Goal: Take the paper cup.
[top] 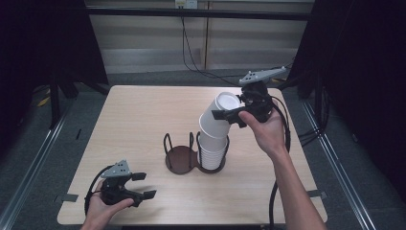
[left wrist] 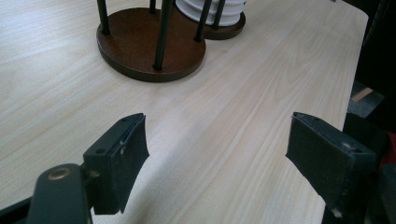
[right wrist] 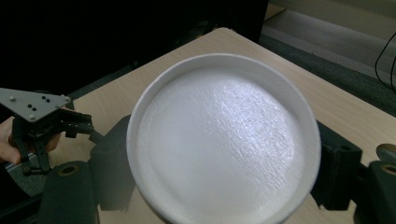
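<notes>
High view, right gripper [top: 229, 114]: held up at about 1 o'clock from the tabletop's middle, its jaws clamped on the sides of a white cup [top: 218, 117].
High view, white cup: upside down and tilted, base toward 1 o'clock, its mouth over the top of a stack of white cups [top: 211, 152]; I cannot tell whether it touches the stack.
High view, stack of white cups: stands in the right ring of a dark two-ring cup holder [top: 192, 155] near the middle of the tabletop [top: 139, 120].
High view, cup holder: its left ring has a bare brown base and thin black uprights.
High view, left gripper [top: 146, 185]: down at 7 o'clock near the front edge, low over the wood, well apart from the holder.
Left gripper view, jaws: the two black jaws stand wide apart with bare wood between them, gripping nothing.
Left gripper view, cup holder [left wrist: 152, 46]: at 11 o'clock, brown round base with black rods rising from it; the cup stack [left wrist: 211, 11] sits behind it at 12 o'clock.
Right gripper view, white cup [right wrist: 224, 140]: its round base faces the camera, with one black jaw pressed on each side, at 8 and 4 o'clock.
Right gripper view, left gripper [right wrist: 74, 126]: seen at 9 o'clock, far off, with its grey three-cornered plate on top and a hand around it.
</notes>
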`<state>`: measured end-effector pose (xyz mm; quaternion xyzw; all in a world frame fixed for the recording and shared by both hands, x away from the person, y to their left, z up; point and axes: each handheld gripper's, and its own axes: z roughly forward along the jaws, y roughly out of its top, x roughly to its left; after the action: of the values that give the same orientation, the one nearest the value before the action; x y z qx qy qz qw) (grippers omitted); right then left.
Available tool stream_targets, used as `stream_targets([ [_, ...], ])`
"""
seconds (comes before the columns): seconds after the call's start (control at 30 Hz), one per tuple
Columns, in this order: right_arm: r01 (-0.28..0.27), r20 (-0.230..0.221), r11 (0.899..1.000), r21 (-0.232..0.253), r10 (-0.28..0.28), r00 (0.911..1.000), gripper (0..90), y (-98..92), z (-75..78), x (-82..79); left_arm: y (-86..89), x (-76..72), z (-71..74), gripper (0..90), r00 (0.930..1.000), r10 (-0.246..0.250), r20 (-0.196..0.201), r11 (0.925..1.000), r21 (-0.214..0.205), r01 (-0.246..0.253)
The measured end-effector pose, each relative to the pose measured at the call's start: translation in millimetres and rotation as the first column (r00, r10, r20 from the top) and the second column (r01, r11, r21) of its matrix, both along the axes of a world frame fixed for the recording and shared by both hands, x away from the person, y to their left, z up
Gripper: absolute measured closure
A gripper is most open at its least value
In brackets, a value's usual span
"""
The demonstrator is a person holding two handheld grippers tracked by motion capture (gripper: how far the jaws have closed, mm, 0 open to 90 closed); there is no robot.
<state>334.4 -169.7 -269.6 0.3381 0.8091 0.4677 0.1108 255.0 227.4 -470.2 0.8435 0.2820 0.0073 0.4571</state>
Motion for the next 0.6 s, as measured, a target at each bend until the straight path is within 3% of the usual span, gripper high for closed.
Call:
stream_targets([
  [0.6, 0.022, 0.043, 0.995, 0.101, -0.027, 0.9987, 24.2, -13.6, 0.5, -7.5, -0.2, 0.4, 0.3, 20.1, 1.0, -0.001, 0.003, 1.0, -0.005, 0.001],
])
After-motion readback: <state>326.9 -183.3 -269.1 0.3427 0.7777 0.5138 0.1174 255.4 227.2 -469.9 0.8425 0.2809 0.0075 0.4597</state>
